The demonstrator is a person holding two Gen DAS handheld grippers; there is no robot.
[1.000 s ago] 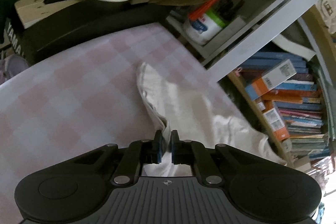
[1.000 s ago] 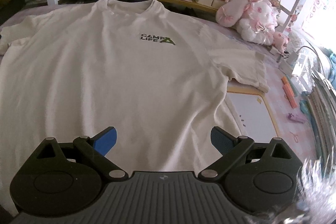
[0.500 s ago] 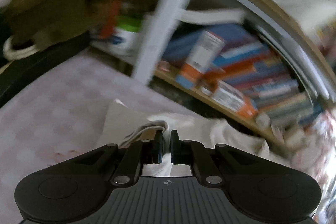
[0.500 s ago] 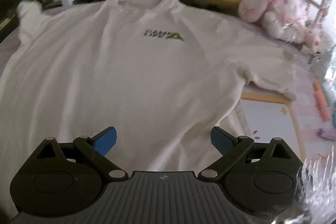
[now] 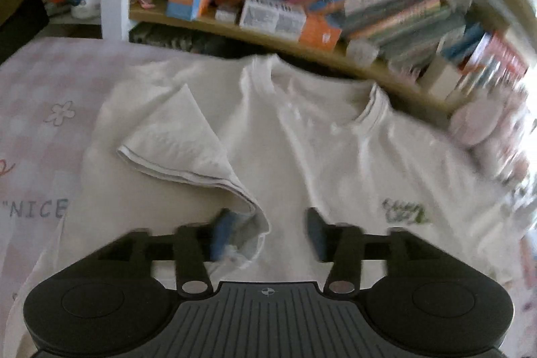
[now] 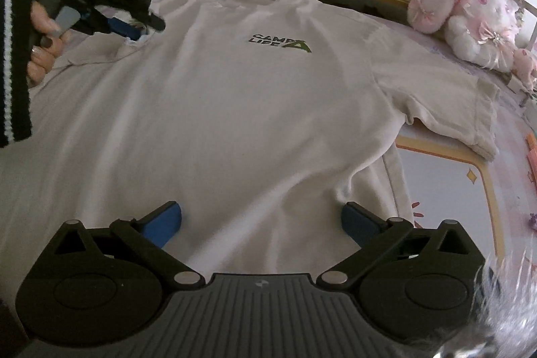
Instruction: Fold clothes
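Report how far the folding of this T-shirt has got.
Done: the left sleeve lies folded inward over the T-shirt. In hand: the left gripper is opening, sleeve hem between its jaws. Left: the right sleeve lies spread out, the body unfolded; the right gripper hovers open over the lower part.

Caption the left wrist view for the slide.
Left gripper opening, releasing the sleeve folded over the white T-shirt.

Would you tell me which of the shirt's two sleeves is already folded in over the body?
The sleeve by the left gripper: this folded sleeve lies over the chest, while the other sleeve is spread out flat.
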